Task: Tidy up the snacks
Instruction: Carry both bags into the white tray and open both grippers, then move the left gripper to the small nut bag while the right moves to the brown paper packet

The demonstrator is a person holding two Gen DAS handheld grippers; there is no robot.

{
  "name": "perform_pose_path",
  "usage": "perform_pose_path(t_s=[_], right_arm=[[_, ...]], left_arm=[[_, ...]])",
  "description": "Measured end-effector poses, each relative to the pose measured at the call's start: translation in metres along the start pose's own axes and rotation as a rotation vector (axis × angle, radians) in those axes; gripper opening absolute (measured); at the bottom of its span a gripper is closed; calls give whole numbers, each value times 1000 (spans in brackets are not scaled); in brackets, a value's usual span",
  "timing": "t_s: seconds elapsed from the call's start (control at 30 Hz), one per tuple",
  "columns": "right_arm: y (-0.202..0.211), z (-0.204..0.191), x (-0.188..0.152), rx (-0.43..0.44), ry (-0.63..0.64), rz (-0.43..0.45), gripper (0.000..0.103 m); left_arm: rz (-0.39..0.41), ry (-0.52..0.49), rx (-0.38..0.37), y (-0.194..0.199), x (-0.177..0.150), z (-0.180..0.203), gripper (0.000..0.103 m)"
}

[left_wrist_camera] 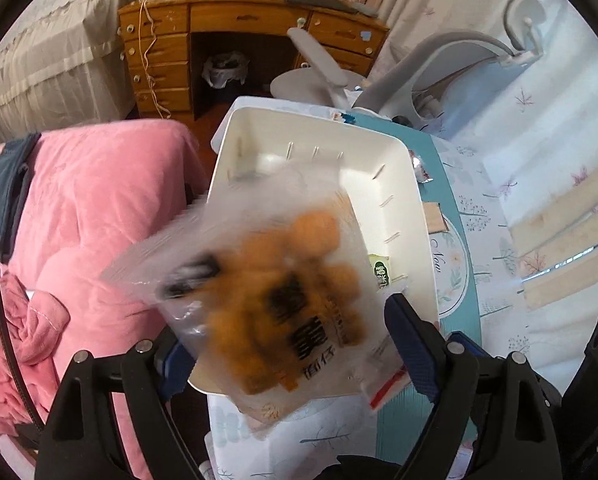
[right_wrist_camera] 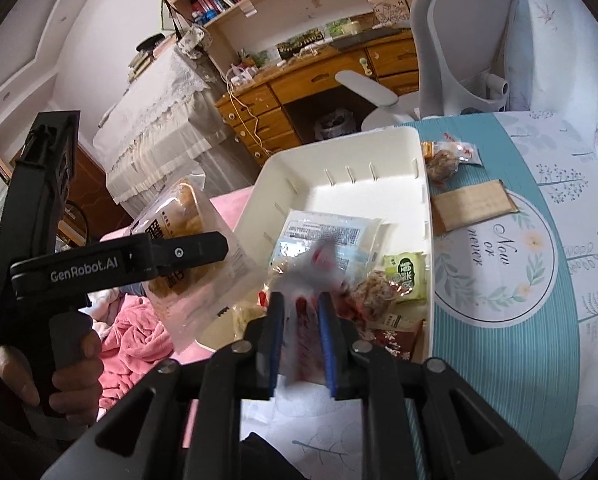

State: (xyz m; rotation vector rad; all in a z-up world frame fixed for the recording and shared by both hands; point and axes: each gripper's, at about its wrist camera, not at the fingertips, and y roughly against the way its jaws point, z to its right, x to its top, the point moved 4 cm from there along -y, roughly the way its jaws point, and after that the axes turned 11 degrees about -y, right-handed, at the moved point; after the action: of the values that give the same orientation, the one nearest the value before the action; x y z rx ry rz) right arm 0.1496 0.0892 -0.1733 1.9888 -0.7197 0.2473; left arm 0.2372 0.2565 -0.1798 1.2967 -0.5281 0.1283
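The right claw (right_wrist_camera: 301, 334) is clamped on a small red-printed clear packet (right_wrist_camera: 313, 280), blurred, above the near end of the white bin (right_wrist_camera: 341, 148). The left claw (left_wrist_camera: 287, 344) grips a clear bag of orange puffs (left_wrist_camera: 283, 304) by its lower edge over the bin's near rim. That bag overhangs the pink bedding (left_wrist_camera: 99, 208); released now, I judge it could tip outside the bin. A meat snack packet (right_wrist_camera: 445, 162) and a brown packet (right_wrist_camera: 473, 206) wait on the tabletop (right_wrist_camera: 539, 240).
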Motion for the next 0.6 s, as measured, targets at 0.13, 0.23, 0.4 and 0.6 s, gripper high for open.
perform_pose_path(t_s=[0.13, 0.23, 0.4, 0.6], right_arm=[[3, 3, 2, -40, -14, 11, 51], [10, 10, 4, -87, -19, 16, 51], [21, 25, 9, -163, -24, 5, 51], [37, 52, 24, -259, 48, 48, 52]], left_arm=[[39, 16, -8, 4, 9, -4, 97], [38, 6, -49, 4, 19, 1, 97], [34, -7, -109, 2, 42, 22, 97], [32, -45, -202, 0, 75, 56, 95]])
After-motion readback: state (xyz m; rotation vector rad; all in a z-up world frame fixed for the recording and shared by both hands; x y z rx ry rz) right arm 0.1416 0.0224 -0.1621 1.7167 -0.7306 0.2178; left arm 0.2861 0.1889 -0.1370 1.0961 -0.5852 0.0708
